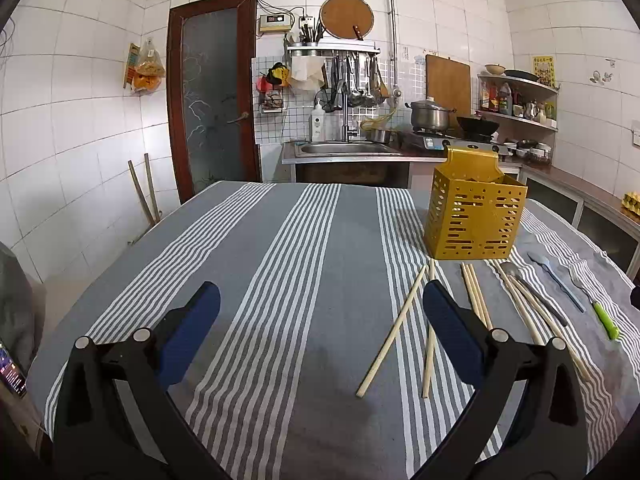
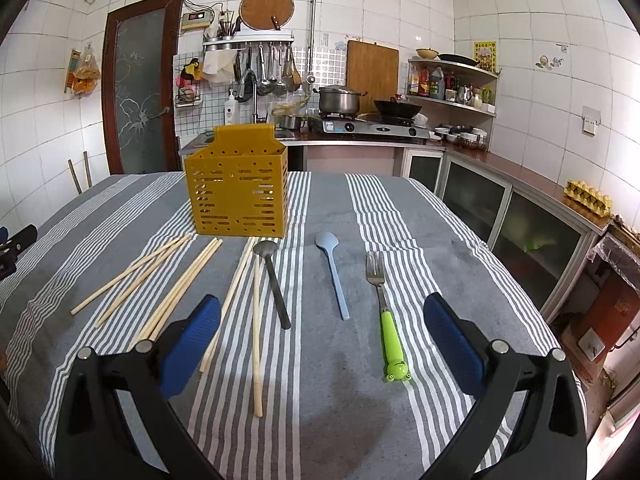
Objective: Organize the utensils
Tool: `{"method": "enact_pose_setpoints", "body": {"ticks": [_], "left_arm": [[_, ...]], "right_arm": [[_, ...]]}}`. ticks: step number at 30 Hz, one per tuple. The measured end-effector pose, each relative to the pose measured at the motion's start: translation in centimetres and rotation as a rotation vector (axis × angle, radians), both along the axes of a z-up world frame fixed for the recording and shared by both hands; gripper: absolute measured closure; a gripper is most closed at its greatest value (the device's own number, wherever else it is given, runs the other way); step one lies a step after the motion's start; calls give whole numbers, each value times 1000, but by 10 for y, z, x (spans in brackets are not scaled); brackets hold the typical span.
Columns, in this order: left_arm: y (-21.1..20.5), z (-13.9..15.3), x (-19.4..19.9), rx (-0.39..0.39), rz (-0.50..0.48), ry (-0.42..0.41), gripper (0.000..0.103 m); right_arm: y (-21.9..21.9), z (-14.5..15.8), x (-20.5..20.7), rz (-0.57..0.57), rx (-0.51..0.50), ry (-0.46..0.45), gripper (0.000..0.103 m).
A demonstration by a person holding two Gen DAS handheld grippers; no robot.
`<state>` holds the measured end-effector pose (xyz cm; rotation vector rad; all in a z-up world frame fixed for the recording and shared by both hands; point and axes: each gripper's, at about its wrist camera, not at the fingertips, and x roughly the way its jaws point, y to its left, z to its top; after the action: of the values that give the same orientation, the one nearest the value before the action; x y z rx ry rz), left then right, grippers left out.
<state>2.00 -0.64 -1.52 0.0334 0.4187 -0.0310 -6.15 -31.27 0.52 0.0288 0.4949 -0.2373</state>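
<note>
Fork [image 2: 384, 312] between spread right tool [image 2: 322, 320] fingers, untouched

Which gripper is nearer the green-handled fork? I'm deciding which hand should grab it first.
Right. The right gripper is open with the green-handled fork lying between its fingers, toward the right one. The left gripper sits far to the fork's left, with the chopsticks between.

Perforated plastic holder [image 2: 237, 196], wooden chopsticks [image 2: 182, 288]

Each gripper [image 2: 322, 312] has black arms, blue ribbed pads, silver pins.
</note>
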Motion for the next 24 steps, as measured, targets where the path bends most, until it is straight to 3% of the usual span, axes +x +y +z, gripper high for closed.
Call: {"method": "enact_pose_setpoints", "body": {"ticks": [24], "left_arm": [[1,2,-4,-4,-10,-12,5]], "right_arm": [[4,3,-3,5,-5,-6,4]]}}
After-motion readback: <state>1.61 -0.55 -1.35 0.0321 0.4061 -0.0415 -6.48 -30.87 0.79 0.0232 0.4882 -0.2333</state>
